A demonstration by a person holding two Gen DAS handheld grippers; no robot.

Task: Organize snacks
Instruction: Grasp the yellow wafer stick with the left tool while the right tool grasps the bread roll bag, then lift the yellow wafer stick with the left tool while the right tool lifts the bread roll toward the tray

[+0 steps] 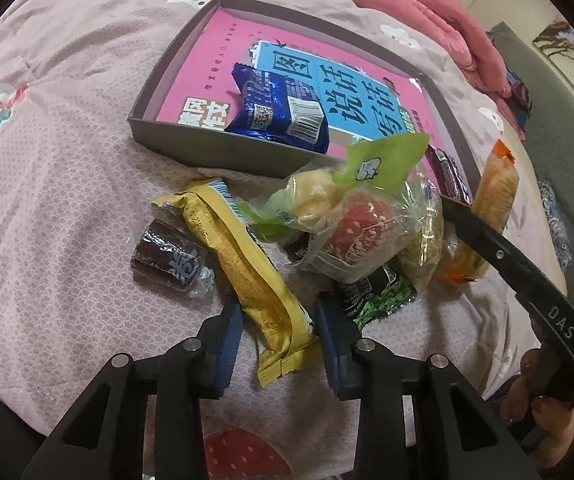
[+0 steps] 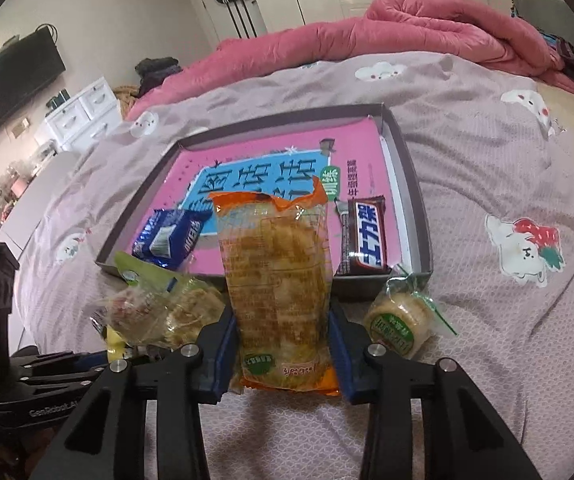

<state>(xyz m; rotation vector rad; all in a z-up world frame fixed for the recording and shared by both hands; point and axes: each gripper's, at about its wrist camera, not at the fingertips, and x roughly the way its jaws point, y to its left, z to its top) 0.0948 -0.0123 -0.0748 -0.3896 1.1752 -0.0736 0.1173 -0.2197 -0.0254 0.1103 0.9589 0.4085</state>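
Mauve quilted bedding [image 2: 487, 168] printed with white animals carries everything, with a rumpled pink duvet [image 2: 407, 24] along its far edge and white wardrobes behind. Right gripper [image 2: 283, 340]: its blue pads press both sides of a long clear packet with orange ends and golden pastry inside [image 2: 275, 280], which stands nearly upright between them just short of the shallow grey cardboard tray [image 2: 415, 200] with its pink printed liner. Because only the bottom part of that packet is pinched, its tall top could flop or the slick film could slide out on the way over the tray's near wall. Left gripper [image 1: 279, 332] has its jaws drawn in around the lower end of a yellow foil-wrapped bar [image 1: 247, 264] lying flat on the bedding; I cannot tell whether the pads are biting. A grip that far toward the crimped tail may let the bar swing or peel free. Beside it lie a small dark clear-wrapped sweet [image 1: 167, 260] and a heap of clear-wrapped cakes [image 1: 351, 220], which a dragged bar could scatter. Already inside the tray, near its front edge, sit a blue foil pack [image 1: 279, 112] and a brown chocolate bar [image 2: 363, 236], either of which a dropped packet might knock.
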